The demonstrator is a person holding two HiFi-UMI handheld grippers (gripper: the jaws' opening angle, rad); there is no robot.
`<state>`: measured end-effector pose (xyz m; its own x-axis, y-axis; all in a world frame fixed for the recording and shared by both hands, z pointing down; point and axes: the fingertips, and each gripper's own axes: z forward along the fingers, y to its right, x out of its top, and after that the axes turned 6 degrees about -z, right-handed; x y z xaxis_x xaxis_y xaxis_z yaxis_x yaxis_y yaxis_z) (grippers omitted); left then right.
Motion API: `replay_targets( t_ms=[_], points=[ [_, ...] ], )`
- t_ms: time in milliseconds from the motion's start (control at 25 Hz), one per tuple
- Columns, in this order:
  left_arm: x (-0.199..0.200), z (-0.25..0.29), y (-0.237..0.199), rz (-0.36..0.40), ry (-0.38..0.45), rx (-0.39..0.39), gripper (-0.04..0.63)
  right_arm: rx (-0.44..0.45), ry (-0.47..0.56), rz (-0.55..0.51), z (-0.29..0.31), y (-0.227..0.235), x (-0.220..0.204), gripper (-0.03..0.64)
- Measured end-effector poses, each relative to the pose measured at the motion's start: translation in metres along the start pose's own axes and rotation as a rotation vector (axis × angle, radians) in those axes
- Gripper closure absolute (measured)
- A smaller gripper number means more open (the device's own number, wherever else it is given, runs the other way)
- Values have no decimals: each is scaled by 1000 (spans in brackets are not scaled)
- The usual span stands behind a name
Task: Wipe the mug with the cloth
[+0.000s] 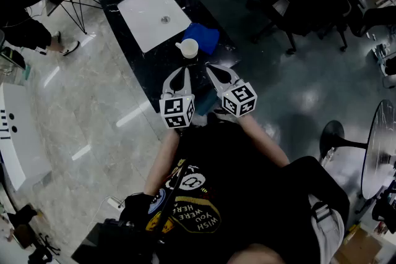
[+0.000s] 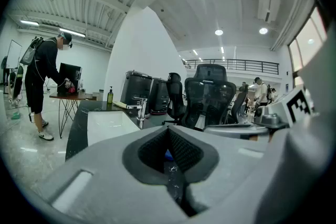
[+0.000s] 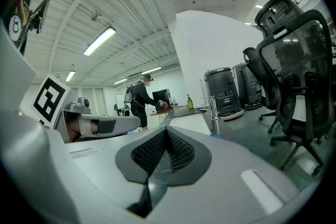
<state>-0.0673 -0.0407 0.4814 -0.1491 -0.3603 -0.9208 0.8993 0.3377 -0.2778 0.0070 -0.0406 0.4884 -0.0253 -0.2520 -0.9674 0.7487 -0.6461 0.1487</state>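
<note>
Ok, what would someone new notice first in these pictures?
The left gripper and right gripper, each with a black-and-white marker cube, are held side by side, both shut and empty, over the near end of a black counter. Just beyond them a white mug sits beside a bright blue cloth, with a white sink farther back.

The mug (image 1: 189, 47) is white, and the cloth (image 1: 203, 37) to its right is bright blue. The counter (image 1: 143, 71) under them is glossy black with faint pale veining, and the far sink basin (image 1: 153, 15) is white. The left gripper (image 1: 179, 71) and right gripper (image 1: 215, 68) are pale grey with black ribbed pads (image 2: 184, 152). Their cubes (image 1: 177, 112) carry black-and-white square markers. The floor (image 1: 80, 114) is shiny grey.
</note>
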Motion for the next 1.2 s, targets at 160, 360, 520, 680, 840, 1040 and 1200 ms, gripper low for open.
replay_targets(
  t_ms=[160,360,520,680,840,1040,1200],
  points=[
    [-1,-1,-1,-2,2,-1,591,4,-1,-1,1,-1,-1,615],
    [-2,-2,-3,-6,-4,-1,591,17,-7,-4,5,-5,-2,615],
    [-1,-3,-11,-9,-11,2,591,21,-12,-3,11,-8,-4,615],
    [-10,-4,-23,-27,-28,4,592,49,37,72,13,-11,-12,602],
    [-21,1,-38,-53,-53,-15,591,43,-31,12,24,-5,-37,545],
    [-34,14,-47,-62,-95,-23,592,26,-132,-36,55,43,-76,473],
    [-45,23,-48,-91,-110,14,591,19,-249,-86,87,96,-106,404]
  ],
)
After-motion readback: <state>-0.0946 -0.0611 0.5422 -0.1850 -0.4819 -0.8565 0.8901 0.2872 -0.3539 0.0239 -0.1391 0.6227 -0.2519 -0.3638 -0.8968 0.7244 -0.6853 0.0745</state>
